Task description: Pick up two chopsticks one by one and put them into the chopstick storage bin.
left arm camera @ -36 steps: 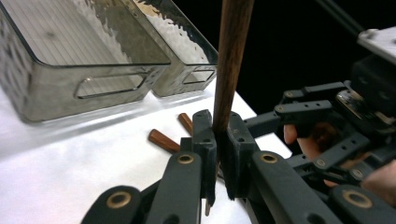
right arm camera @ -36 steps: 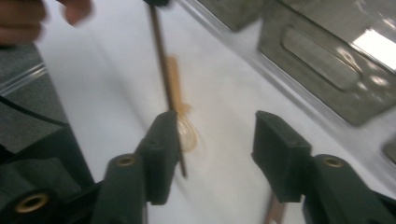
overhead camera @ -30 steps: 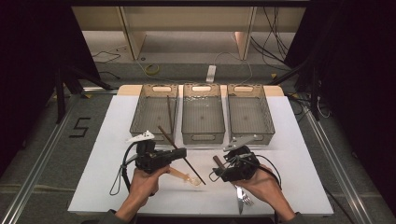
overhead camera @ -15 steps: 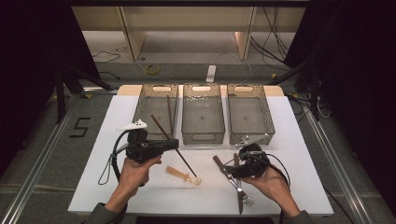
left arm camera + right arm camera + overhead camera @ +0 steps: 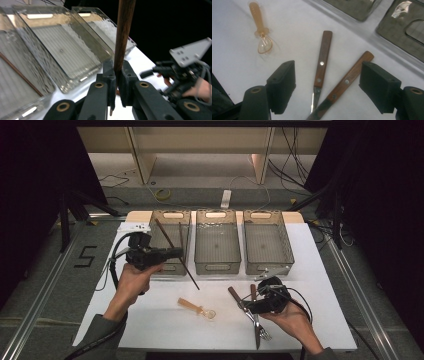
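We are sorting cutlery from the white worktop (image 5: 150,320) into three clear plastic bins. Our left tongs (image 5: 176,253) are clamped tight on a long dark wooden chopstick (image 5: 176,254), gripping it partway along so it slants across the front of the left clear bin (image 5: 169,215); one more chopstick (image 5: 180,236) already lies inside that bin. In the left gripper view the stick (image 5: 123,35) rises straight up from between the closed pads.

Our right tongs (image 5: 327,87), whose jaws have just been opening, stand wide apart and hold nothing. They hover above two wooden-handled utensils lying on the worktop: one riveted handle (image 5: 323,60) and, just beside it, a second riveted handle (image 5: 349,77). A translucent amber plastic spoon (image 5: 197,307) lies near them, to the left in the high view.

We judge the step in hand to be carrying the chopstick to the left bin. The next move calls for bringing it level over that bin, then releasing it.

The only writing we can read is a black "5" (image 5: 85,256) on the floor left of the worktop.
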`<state>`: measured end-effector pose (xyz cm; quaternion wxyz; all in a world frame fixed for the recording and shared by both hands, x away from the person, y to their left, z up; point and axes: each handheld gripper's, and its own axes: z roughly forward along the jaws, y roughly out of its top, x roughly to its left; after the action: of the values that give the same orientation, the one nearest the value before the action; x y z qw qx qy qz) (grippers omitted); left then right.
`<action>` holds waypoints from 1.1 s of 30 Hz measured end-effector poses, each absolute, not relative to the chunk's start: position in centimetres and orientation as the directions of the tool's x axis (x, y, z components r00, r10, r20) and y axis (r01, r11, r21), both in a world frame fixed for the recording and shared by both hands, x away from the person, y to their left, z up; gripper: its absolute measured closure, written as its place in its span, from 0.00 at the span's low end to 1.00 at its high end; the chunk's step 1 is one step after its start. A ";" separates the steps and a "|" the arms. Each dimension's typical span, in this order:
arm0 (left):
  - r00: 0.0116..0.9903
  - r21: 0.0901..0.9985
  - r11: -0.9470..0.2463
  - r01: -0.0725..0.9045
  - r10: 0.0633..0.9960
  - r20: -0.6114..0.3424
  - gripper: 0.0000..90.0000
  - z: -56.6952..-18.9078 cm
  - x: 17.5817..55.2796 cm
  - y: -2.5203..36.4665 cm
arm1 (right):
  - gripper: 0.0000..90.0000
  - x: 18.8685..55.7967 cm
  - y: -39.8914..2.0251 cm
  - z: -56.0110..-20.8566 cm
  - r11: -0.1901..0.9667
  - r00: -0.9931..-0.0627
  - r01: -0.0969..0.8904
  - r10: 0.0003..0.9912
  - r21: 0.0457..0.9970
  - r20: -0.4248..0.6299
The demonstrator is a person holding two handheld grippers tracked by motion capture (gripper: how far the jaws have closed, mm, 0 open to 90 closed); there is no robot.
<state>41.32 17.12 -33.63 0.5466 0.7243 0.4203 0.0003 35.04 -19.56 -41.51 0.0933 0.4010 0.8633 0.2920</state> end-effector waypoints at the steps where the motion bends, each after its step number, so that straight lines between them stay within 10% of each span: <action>1: 0.642 0.789 -0.050 0.612 0.614 -0.459 0.94 -33.6 41.8 17.2 | 0.33 34.9 -19.7 -41.5 0.507 -0.659 0.636 0.749 0.582 0.068; 33: 0.452 0.753 0.036 0.657 0.780 -0.432 0.94 -31.3 50.8 21.9 | 0.29 32.7 -21.7 -42.1 0.445 -0.675 0.588 0.730 0.676 0.107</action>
<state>50.85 21.89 -31.26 0.4978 0.6917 0.5196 0.0617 32.75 -21.73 -42.11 0.1002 0.3904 0.8439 0.3540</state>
